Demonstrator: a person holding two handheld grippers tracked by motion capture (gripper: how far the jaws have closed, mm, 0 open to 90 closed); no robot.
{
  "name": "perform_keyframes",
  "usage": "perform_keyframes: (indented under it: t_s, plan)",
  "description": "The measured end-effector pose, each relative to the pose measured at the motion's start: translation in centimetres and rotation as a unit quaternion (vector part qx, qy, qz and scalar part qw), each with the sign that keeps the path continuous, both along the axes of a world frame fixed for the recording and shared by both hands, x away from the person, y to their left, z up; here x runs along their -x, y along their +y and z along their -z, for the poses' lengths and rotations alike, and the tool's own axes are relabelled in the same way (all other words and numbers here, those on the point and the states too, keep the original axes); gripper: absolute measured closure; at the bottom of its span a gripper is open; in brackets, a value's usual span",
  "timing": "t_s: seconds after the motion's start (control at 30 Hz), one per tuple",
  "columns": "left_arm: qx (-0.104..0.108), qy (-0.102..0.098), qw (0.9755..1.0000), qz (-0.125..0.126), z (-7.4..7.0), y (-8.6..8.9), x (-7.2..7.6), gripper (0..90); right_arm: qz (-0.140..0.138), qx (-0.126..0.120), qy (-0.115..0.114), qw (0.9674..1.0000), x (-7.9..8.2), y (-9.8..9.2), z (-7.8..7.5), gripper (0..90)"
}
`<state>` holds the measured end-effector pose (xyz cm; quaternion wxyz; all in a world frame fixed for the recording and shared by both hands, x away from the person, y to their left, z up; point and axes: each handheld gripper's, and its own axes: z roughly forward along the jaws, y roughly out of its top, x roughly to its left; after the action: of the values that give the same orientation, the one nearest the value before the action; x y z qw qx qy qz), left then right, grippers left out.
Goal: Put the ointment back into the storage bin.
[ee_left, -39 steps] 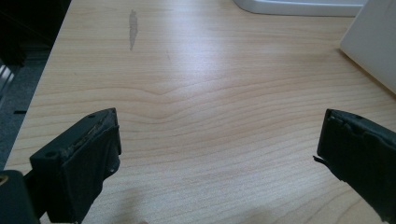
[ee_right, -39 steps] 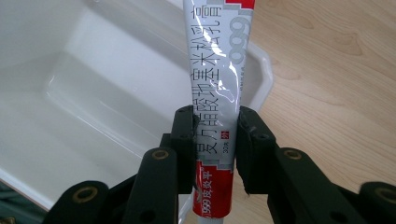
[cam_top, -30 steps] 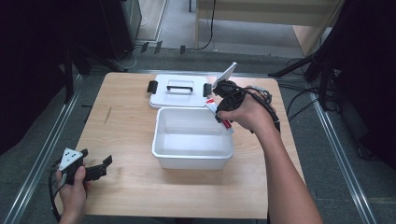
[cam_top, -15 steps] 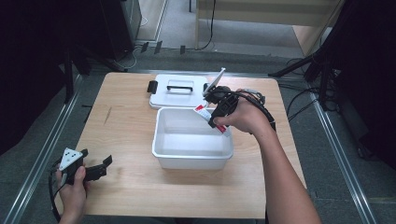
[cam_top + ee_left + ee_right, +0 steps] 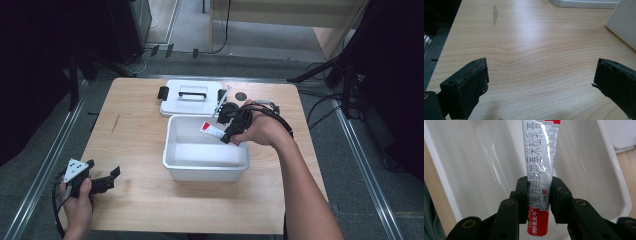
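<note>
A white open bin [image 5: 172, 150] stands in the middle of the wooden table. My right gripper [image 5: 229, 131] hangs over the bin's far right corner, shut on a silver and red tube [image 5: 212, 131] that points left over the inside. In the right gripper view the tube [image 5: 541, 157] is pinched between the two black jaws, with the bin's inside [image 5: 481, 162] below it. My left gripper [image 5: 107, 181] rests near the table's front left corner, open, with bare wood between its fingers [image 5: 466, 85].
The bin's white lid [image 5: 190, 102] with a handle lies flat behind the bin. A small dark round mark [image 5: 241, 96] sits on the table beside the lid. The bin's side wall [image 5: 621, 27] shows at the right of the left gripper view.
My right gripper has carried the tube from above the lid's right end down and forward over the bin, tilting it flatter. The left gripper has stayed still.
</note>
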<state>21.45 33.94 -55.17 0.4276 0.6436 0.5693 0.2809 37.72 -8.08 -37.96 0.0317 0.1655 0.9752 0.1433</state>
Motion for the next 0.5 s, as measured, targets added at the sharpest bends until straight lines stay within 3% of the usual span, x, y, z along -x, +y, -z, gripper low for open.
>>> perform_keyframes:
  t_s: [0.03, 0.17, 0.5]
  plan:
    - [0.000, 0.000, 1.0000, 0.000, 0.0, 0.0, 0.0, 0.1, -0.016, 0.003, -0.008, 0.9998, 0.1, 0.0, 0.3, 71.7]
    - [-0.001, 0.000, 1.0000, 0.000, 0.0, 0.0, 0.0, 0.1, -0.028, 0.005, -0.011, 0.9995, 0.1, 0.0, 0.7, 71.7]
    - [0.000, 0.001, 1.0000, 0.000, 0.0, 0.0, 0.0, 0.1, -0.040, 0.019, -0.004, 0.9990, 0.1, 0.4, 2.2, 71.7]
